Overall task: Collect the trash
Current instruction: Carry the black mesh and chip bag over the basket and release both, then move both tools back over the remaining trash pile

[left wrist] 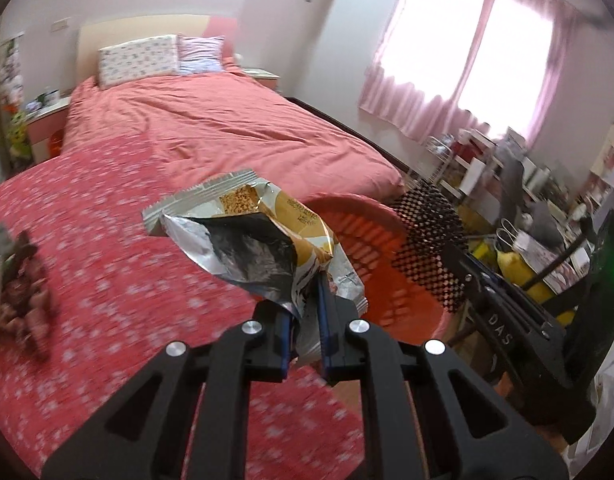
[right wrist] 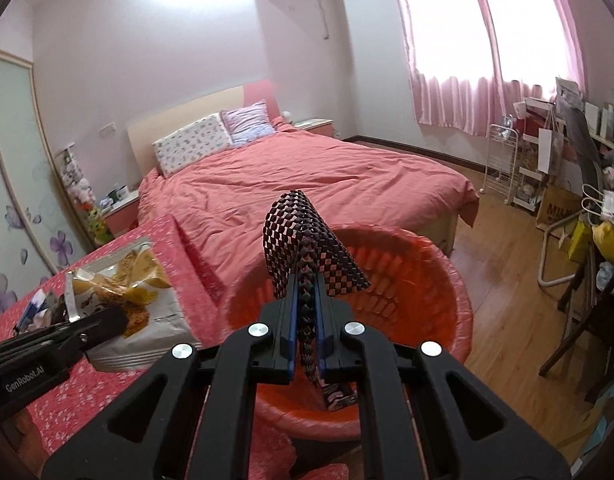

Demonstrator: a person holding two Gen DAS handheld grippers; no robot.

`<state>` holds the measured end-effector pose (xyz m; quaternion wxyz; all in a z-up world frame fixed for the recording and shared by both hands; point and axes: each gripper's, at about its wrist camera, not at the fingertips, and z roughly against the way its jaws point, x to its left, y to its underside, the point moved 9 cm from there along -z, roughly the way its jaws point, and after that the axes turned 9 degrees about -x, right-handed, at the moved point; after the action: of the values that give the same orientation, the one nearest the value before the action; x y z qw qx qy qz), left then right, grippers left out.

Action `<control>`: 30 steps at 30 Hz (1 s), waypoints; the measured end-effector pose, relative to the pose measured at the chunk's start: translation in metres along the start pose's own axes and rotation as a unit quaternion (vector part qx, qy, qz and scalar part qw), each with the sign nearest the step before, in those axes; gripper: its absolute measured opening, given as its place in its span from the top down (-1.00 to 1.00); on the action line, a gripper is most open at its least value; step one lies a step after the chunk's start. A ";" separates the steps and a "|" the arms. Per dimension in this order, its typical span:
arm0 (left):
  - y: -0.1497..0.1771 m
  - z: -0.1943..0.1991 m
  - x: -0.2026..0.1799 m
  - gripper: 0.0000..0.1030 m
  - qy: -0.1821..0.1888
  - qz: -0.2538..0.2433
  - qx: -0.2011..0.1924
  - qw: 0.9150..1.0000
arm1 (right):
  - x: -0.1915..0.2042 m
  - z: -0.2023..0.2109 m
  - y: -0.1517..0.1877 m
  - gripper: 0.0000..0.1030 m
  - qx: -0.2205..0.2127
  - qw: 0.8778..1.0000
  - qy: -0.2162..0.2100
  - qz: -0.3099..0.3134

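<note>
Bedroom light falls pink over a red flowered worktop (left wrist: pixel 107 280) with an orange basket (right wrist: pixel 439 280) at its edge. Risk first — the left claw (left wrist: pixel 305 312) pinches only a lower corner of the torn snack wrapper (left wrist: pixel 243 240), still over the worktop edge, so a slack release could drop it short of the rim. Its foil lining gapes, crumpled, yellow print outside. The right claw (right wrist: pixel 306 320) is clamped on a folded black-and-pink checkered wrapper (right wrist: pixel 311 248) above the basket — light, stiff, likely to flutter aside. More litter (left wrist: pixel 19 292) waits on the worktop.
</note>
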<state>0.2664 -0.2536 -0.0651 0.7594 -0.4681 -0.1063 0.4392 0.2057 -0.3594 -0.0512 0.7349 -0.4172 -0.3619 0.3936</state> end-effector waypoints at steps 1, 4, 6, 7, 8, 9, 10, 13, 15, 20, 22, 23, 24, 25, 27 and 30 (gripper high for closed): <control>0.000 -0.007 -0.006 0.76 0.004 -0.005 0.003 1.000 | -0.002 0.000 0.000 0.85 0.000 1.000 0.001 -0.002; 0.003 -0.030 -0.025 0.75 0.013 -0.018 0.014 1.000 | -0.013 -0.007 0.000 0.85 -0.001 1.000 0.005 -0.013; 0.004 -0.042 -0.030 0.75 0.016 -0.022 0.021 0.999 | -0.015 -0.009 0.000 0.86 0.000 1.000 0.007 -0.018; 0.006 -0.050 -0.034 0.75 0.018 -0.024 0.026 0.999 | -0.017 -0.010 0.000 0.86 0.000 1.000 0.008 -0.020; 0.007 -0.055 -0.035 0.74 0.019 -0.025 0.029 0.999 | -0.019 -0.013 0.001 0.85 0.000 1.000 0.009 -0.023; 0.007 -0.062 -0.038 0.70 0.019 -0.027 0.032 0.999 | -0.020 -0.013 0.000 0.85 0.001 1.000 0.008 -0.023; 0.008 -0.068 -0.039 0.67 0.018 -0.028 0.035 0.999 | -0.021 -0.015 0.000 0.85 0.001 1.000 0.008 -0.024; 0.011 -0.083 -0.039 0.52 0.011 -0.030 0.043 0.999 | -0.023 -0.021 0.003 0.84 0.010 1.000 0.005 -0.029; 0.012 -0.090 -0.037 0.36 0.005 -0.029 0.048 0.998 | -0.024 -0.025 0.007 0.74 0.017 0.999 0.006 -0.029; 0.015 -0.091 -0.021 0.14 -0.007 -0.019 0.050 0.999 | -0.025 -0.023 0.012 0.10 0.020 0.999 0.010 -0.031; 0.015 -0.087 -0.014 0.09 -0.013 -0.017 0.049 0.999 | -0.025 -0.022 0.012 0.10 0.022 0.999 0.014 -0.027; 0.015 -0.084 -0.010 0.08 -0.017 -0.017 0.048 0.999 | -0.025 -0.021 0.012 0.10 0.023 0.999 0.016 -0.027; 0.015 -0.081 -0.007 0.06 -0.021 -0.017 0.046 0.999 | -0.025 -0.021 0.011 0.10 0.024 0.999 0.017 -0.027; 0.014 -0.077 -0.002 0.03 -0.027 -0.019 0.043 0.999 | -0.024 -0.018 0.011 0.10 0.023 0.999 0.019 -0.025; 0.013 -0.070 0.005 -0.01 -0.039 -0.021 0.039 0.998 | -0.023 -0.018 0.008 0.09 0.022 0.999 0.022 -0.021; 0.012 -0.054 0.020 -0.04 -0.056 -0.019 0.030 0.998 | -0.020 -0.014 0.006 0.09 0.022 0.999 0.022 -0.017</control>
<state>0.3024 -0.2699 -0.1089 0.7742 -0.4175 -0.1441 0.4533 0.2074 -0.3796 -0.0661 0.7584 -0.4030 -0.3437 0.3798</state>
